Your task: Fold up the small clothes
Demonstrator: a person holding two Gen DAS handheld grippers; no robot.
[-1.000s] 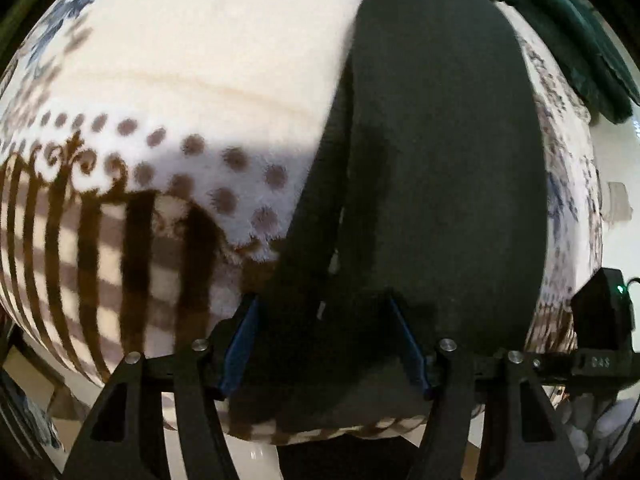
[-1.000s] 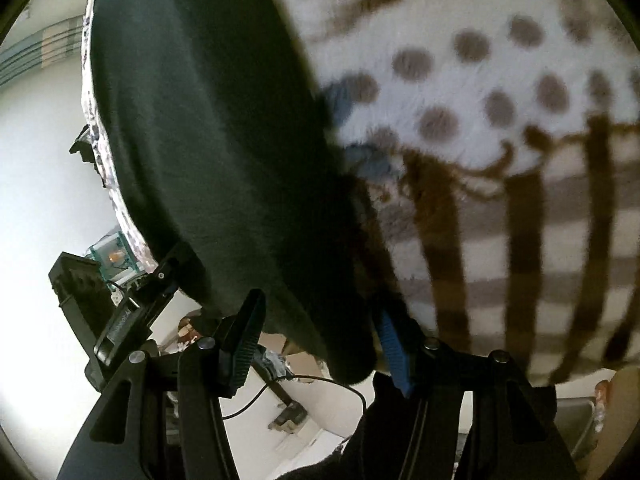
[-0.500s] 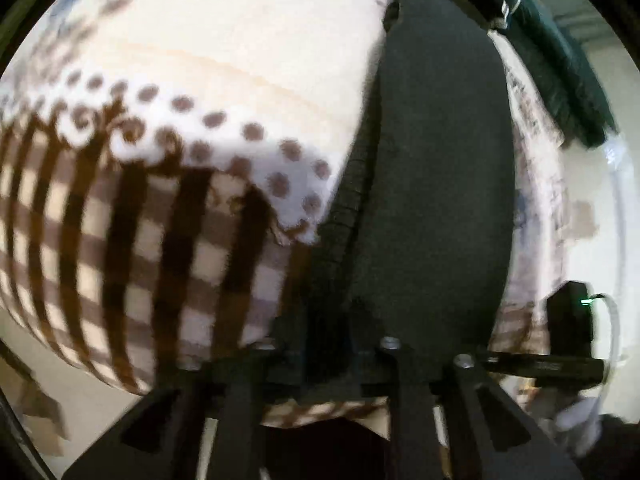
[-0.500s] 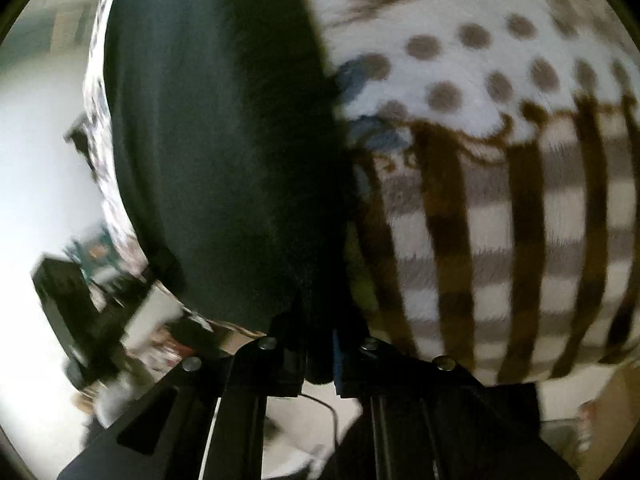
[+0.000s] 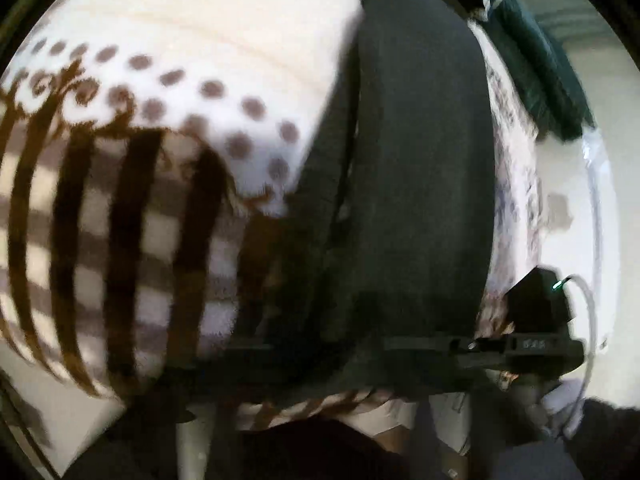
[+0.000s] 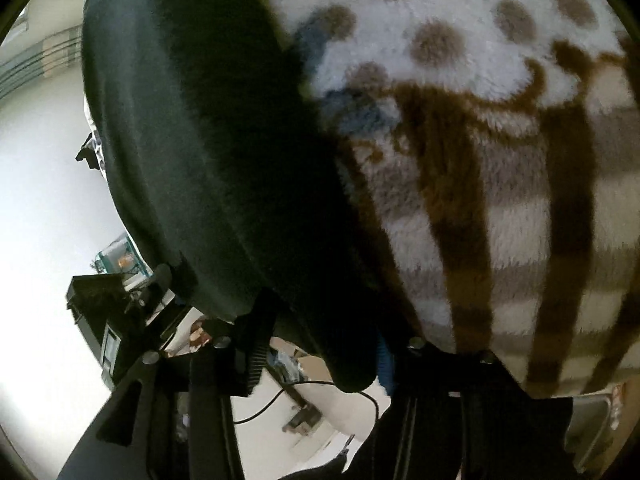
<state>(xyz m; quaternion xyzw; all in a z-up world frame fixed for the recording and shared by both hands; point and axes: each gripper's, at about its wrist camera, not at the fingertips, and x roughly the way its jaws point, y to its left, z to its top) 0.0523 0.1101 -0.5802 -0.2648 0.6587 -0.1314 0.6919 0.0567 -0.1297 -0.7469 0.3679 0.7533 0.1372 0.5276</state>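
Note:
A black garment [image 5: 420, 168] lies stretched lengthwise on a fleece blanket [image 5: 168, 80] with brown dots and stripes. In the left wrist view my left gripper [image 5: 328, 360] sits at the garment's near edge; the frame is blurred and the fingers do not show clearly. In the right wrist view the same garment [image 6: 192, 140] fills the left half. My right gripper [image 6: 320, 344] has its fingers spread apart, with the garment's near edge hanging between them. A blue pad [image 6: 383, 364] shows on its right finger.
The blanket [image 6: 500, 200] covers the surface on the right of the right wrist view. A dark green cloth [image 5: 540, 80] lies at the far right of the bed. A black device [image 5: 540, 312] with a green light sits beside the left gripper. Pale floor and cables [image 6: 280, 400] lie below.
Both grippers closed on the garment's edge half a second ago. The right one now stands open again. The left view has become blurred from motion.

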